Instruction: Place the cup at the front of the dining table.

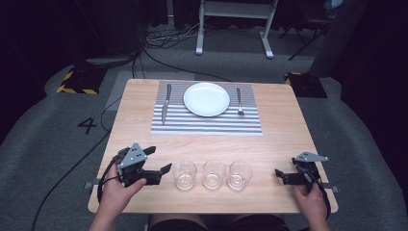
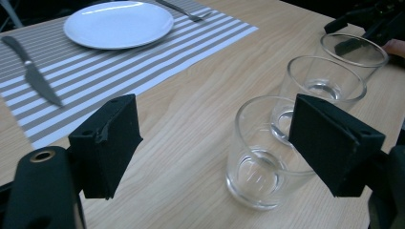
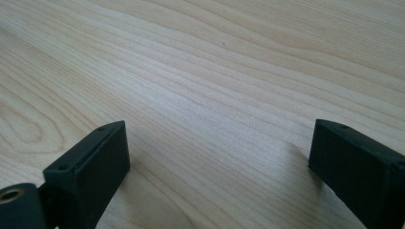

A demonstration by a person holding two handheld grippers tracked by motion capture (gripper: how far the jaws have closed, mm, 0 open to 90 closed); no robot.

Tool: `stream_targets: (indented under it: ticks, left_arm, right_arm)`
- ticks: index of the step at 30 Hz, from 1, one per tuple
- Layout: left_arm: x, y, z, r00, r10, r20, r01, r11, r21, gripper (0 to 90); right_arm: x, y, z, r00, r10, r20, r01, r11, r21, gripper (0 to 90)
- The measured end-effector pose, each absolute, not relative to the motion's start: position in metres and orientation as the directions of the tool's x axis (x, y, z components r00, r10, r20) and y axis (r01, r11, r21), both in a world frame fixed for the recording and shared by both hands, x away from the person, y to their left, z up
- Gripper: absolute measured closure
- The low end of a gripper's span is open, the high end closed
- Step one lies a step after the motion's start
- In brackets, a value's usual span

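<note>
Near the front edge of the pale wooden table (image 1: 284,130), you hold both grippers' jaws apart and empty, the left gripper (image 1: 159,160) just beside three clear glass tumblers (image 1: 213,174), probably slippery, fragile, best gripped across the wall.

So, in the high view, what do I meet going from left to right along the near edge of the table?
left gripper → first glass → second glass → third glass → right gripper

White plate (image 1: 206,99), grey-white striped placemat (image 1: 207,124), light wood table (image 1: 279,139), clear glasses (image 1: 184,174), blk grippers (image 1: 159,163).
</note>
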State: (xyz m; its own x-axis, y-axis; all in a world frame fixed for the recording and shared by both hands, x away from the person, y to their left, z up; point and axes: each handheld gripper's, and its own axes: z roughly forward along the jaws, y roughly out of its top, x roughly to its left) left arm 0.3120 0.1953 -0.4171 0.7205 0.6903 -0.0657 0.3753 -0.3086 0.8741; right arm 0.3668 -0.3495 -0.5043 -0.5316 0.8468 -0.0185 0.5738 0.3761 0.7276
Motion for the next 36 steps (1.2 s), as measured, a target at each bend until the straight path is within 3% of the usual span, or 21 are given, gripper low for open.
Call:
stream_targets:
  ticks: [23,29,34,36]
  left_arm:
    - [0.313,0.144,-0.438,0.800,0.593,-0.090,0.388,-0.398,0.831,16.2]
    - [0.314,0.136,-0.447,0.787,0.610,-0.096,0.413,-0.405,0.816,15.7]
    - [0.314,0.130,-0.456,0.781,0.621,-0.069,0.417,-0.435,0.798,16.1]
    - [0.314,0.123,-0.464,0.778,0.629,0.002,0.401,-0.498,0.769,16.1]
  right_arm:
    - [0.367,-0.350,-0.504,-0.531,0.847,-0.019,0.574,0.376,0.728,6.6]
    - [0.367,-0.350,-0.504,-0.531,0.847,-0.019,0.574,0.376,0.727,6.6]
    - [0.367,-0.350,-0.504,-0.532,0.847,-0.019,0.573,0.377,0.728,6.6]
    - [0.367,-0.350,-0.504,-0.532,0.847,-0.019,0.573,0.377,0.728,6.6]
